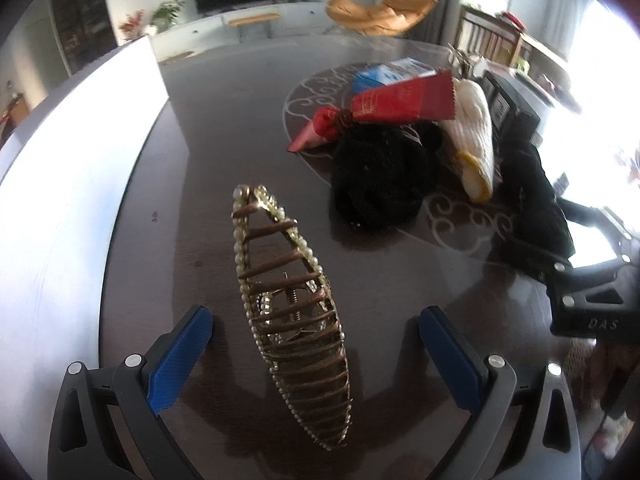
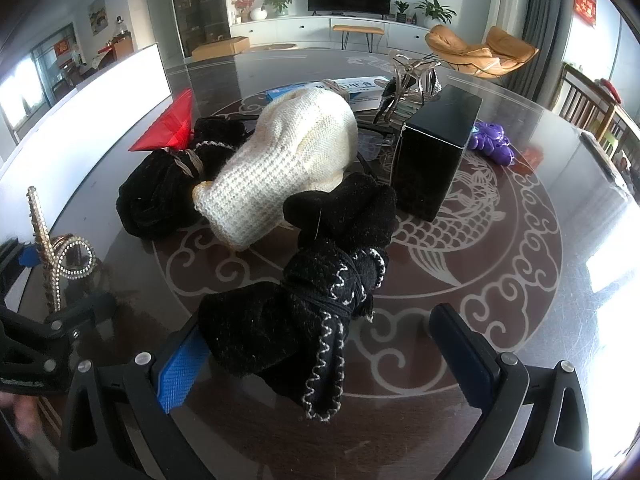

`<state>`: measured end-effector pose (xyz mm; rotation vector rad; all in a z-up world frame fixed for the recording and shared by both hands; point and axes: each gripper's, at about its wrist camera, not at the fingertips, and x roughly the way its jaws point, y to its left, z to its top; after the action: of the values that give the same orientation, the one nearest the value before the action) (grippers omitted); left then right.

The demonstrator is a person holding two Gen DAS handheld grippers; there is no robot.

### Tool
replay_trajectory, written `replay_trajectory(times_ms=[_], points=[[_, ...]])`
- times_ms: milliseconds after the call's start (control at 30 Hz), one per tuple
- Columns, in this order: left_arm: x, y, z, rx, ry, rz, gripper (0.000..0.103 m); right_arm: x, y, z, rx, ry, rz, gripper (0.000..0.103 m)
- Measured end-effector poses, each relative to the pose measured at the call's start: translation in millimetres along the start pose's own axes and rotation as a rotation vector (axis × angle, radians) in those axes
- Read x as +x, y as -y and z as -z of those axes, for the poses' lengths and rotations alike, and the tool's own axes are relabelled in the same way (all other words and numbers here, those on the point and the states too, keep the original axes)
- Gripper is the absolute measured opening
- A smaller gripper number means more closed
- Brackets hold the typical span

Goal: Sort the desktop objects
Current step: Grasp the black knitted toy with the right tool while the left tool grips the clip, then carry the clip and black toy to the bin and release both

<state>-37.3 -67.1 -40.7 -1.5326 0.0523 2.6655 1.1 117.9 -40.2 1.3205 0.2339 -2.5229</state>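
A gold, pearl-edged hair claw clip (image 1: 294,312) stands on the dark table between the wide-apart blue pads of my left gripper (image 1: 316,356), which is open and does not touch it. In the right wrist view the same clip (image 2: 52,256) shows at the far left. My right gripper (image 2: 324,356) is open around the near end of a black knitted bundle with white zigzag stitching (image 2: 304,320). Behind it lie a cream knitted piece (image 2: 288,164), another black knit (image 2: 168,188), a red packet (image 2: 168,124) and a black box (image 2: 436,148).
A white panel (image 1: 68,168) stands along the table's left side. A purple clip (image 2: 492,142), a blue-and-white carton (image 2: 360,88) and a clear hair claw (image 2: 412,80) sit farther back. The other gripper's black body (image 1: 592,292) is at the right of the left wrist view.
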Motion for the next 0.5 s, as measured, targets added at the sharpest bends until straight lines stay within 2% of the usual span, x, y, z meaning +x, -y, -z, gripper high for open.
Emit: replay_trajectory(times_ms=[33,67,100,133,300,400,500], points=[[-3.2,-0.5,1.8,0.007,0.026,-0.001,0.09,-0.2,-0.2,0.0,0.001,0.0,0.001,0.103],[-5.6,-0.2,2.5,0.014,0.043,0.002,0.068,-0.4,-0.6,-1.2,0.001,0.0,0.0,0.103],[-8.9,0.3,3.8,0.022,0.062,0.005,0.057,-0.2,-0.7,-1.0,0.0,0.001,-0.001,0.103],[-10.7,0.2,4.4,0.021,0.07,0.005,0.038,-0.4,-0.8,-1.2,0.007,-0.002,0.0,0.103],[-18.8,6.3,21.1,0.032,0.102,0.0,0.038,-4.5,4.9,-0.3,-0.008,-0.047,-0.033,0.103],[-22.5,7.1,28.5,0.008,0.117,0.013,0.038,-24.1,25.8,4.1,0.087,0.004,-0.181,0.103],[-25.6,7.8,32.2,-0.027,0.124,0.039,0.038,-28.8,32.8,-3.5,0.116,0.005,-0.216,0.103]])
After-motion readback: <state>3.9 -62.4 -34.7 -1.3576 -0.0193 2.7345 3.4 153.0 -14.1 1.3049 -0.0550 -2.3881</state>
